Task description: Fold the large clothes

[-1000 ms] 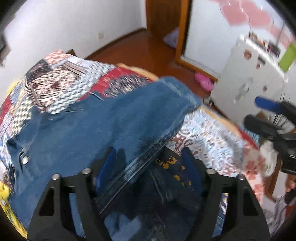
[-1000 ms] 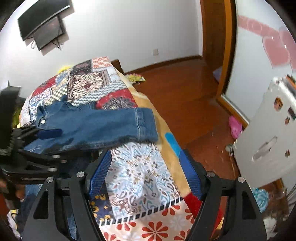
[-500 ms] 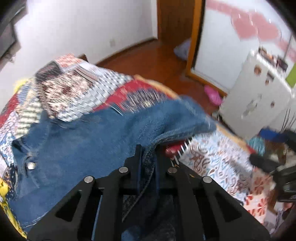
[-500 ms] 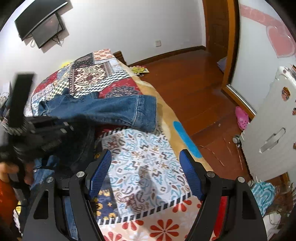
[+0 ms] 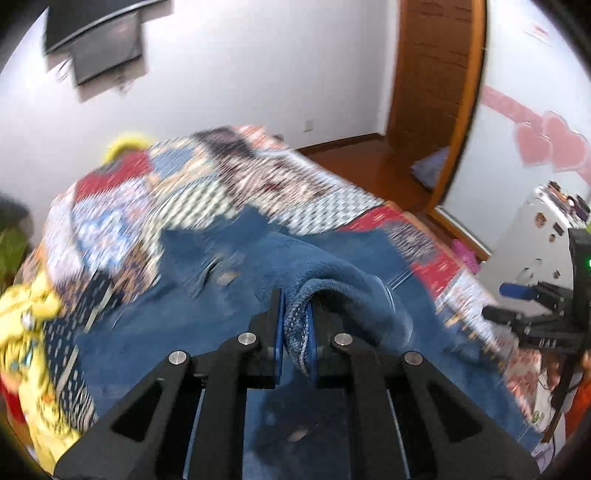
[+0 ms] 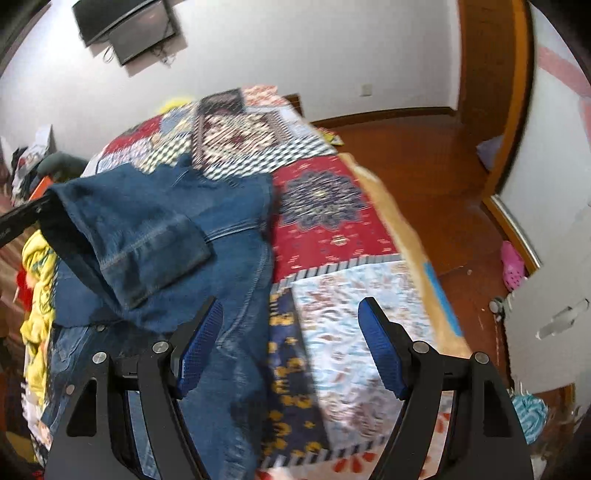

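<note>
A blue denim garment (image 6: 225, 258) lies on the patchwork bedspread (image 6: 328, 221). My left gripper (image 5: 295, 325) is shut on a rolled denim edge (image 5: 299, 317) and holds the sleeve lifted over the garment's body (image 5: 207, 332). In the right wrist view the lifted sleeve and its cuff (image 6: 147, 251) hang from the left gripper (image 6: 22, 218) at the left. My right gripper (image 6: 291, 347) is open and empty above the bedspread, its left pad over the denim's right edge. It also shows at the right in the left wrist view (image 5: 517, 306).
A yellow cloth (image 6: 37, 280) lies at the bed's left side. The wooden floor (image 6: 424, 155), a door frame (image 6: 517, 92), a white cabinet (image 6: 554, 314) and a pink shoe (image 6: 511, 266) are to the right. A TV (image 6: 125, 26) hangs on the far wall.
My left gripper has shut on the denim edge and carried the sleeve up and to the left over the garment. My right gripper stays open and has moved forward along the bed.
</note>
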{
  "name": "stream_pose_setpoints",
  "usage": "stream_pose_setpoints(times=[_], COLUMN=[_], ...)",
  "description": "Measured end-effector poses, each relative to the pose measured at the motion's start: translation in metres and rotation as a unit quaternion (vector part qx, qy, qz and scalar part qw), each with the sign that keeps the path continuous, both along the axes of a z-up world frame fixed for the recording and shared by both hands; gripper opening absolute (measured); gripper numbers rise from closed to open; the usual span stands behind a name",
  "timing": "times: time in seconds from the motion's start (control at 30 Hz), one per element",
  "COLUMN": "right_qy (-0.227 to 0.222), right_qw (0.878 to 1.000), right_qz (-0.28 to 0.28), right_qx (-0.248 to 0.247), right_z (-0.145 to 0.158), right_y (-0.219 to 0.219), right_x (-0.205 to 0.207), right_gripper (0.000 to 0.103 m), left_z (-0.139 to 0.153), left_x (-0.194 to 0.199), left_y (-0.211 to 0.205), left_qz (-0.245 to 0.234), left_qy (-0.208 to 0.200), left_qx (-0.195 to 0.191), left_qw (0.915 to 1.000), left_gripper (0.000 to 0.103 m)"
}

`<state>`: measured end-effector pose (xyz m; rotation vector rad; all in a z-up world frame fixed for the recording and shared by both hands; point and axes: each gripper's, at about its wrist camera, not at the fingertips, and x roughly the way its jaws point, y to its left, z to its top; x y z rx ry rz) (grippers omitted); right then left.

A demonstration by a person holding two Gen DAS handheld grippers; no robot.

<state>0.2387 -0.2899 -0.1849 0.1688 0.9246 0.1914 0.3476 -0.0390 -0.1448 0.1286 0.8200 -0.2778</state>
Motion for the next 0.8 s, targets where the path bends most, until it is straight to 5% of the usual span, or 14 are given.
stream_pose_setpoints(times=[0.2,0.33,0.43,0.8], right_qy=[0.053,0.08,0.074,0.06], right_qw=[0.998,0.994,0.994,0.996], right_qz=[0.034,0.053,0.056,0.051], right_qx=[-0.015,-0.044,-0.058,-0.041], right_z=[-0.029,-0.048,-0.048,-0.027], right_y=[0.03,0.046,0.048,0.039], right_x=[0.016,0.019,0.015,0.008], right_gripper=[0.073,0.073,0.073,0.073], left_z=[-0.065,-0.1,-0.1,-0.064], left_x=[-0.023,-0.04,-0.054,-0.048], left_y=[0.057,0.064,0.063,0.003], left_qz=[0.049,0.062,0.068,-0.03], left_qy=[0.087,0.123,0.1,0.032], left_qx=[0.0,0.026,0.065,0.127], left_qw=[0.995,0.9902,0.9906,0.9909], left_gripper=[0.011,0.035,0.052,0.064])
